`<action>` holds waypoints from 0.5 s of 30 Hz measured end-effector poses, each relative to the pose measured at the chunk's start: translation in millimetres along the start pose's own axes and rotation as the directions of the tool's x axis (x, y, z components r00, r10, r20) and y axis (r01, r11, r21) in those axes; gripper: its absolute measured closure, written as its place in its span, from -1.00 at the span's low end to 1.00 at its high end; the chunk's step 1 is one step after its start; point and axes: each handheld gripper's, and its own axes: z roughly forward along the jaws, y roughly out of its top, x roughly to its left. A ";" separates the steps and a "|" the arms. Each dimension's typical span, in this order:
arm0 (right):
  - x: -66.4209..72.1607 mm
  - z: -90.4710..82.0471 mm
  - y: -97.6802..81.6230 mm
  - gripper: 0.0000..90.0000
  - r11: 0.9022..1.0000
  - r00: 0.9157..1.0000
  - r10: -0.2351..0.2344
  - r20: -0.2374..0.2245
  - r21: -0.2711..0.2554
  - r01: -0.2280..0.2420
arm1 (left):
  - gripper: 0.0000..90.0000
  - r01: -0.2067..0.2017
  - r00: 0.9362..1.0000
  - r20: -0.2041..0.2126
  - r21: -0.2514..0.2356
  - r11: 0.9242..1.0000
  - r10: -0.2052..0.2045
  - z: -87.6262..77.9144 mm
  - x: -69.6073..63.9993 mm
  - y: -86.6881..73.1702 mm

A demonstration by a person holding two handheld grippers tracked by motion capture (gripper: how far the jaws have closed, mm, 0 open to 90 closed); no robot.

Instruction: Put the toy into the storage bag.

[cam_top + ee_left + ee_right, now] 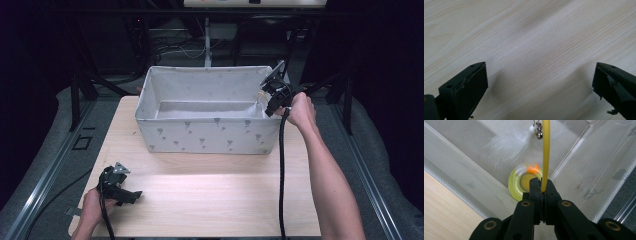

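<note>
A grey fabric bin [207, 132] with a small printed pattern stands on the far half of the wooden table. My right gripper [270, 100] hangs over the bin's right rim, shut on a thin yellow wand [546, 155]. From the wand dangle white feathers [511, 145] and small metal bells [538, 130]. Below them, in the bin's corner, lies a yellow-green round base [517, 183] with an orange bit on it. My left gripper [127, 196] rests low over the table's near left corner, open, with bare wood [536, 50] between its jaws.
The table [210, 200] has open wood in front of the bin. The bin's translucent inner walls [599, 165] close in around the toy. Metal rails and dark stands flank the table on both sides.
</note>
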 end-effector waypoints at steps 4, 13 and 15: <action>-1.8 0.4 0.1 0.97 1.000 1.000 0.009 -0.007 0.013 -0.009 | -1.00 -0.002 1.000 0.003 0.001 1.000 0.002 -0.3 -0.2 0.1; -4.5 -5.6 -0.6 0.79 1.000 0.999 0.030 -0.026 -0.006 -0.031 | -1.00 -0.002 1.000 0.000 -0.001 1.000 0.002 -0.1 -0.3 0.1; -4.3 -9.2 -0.2 0.71 0.999 0.999 0.033 -0.024 -0.015 -0.034 | -1.00 -0.001 1.000 0.000 -0.001 1.000 0.001 -0.1 -0.3 0.1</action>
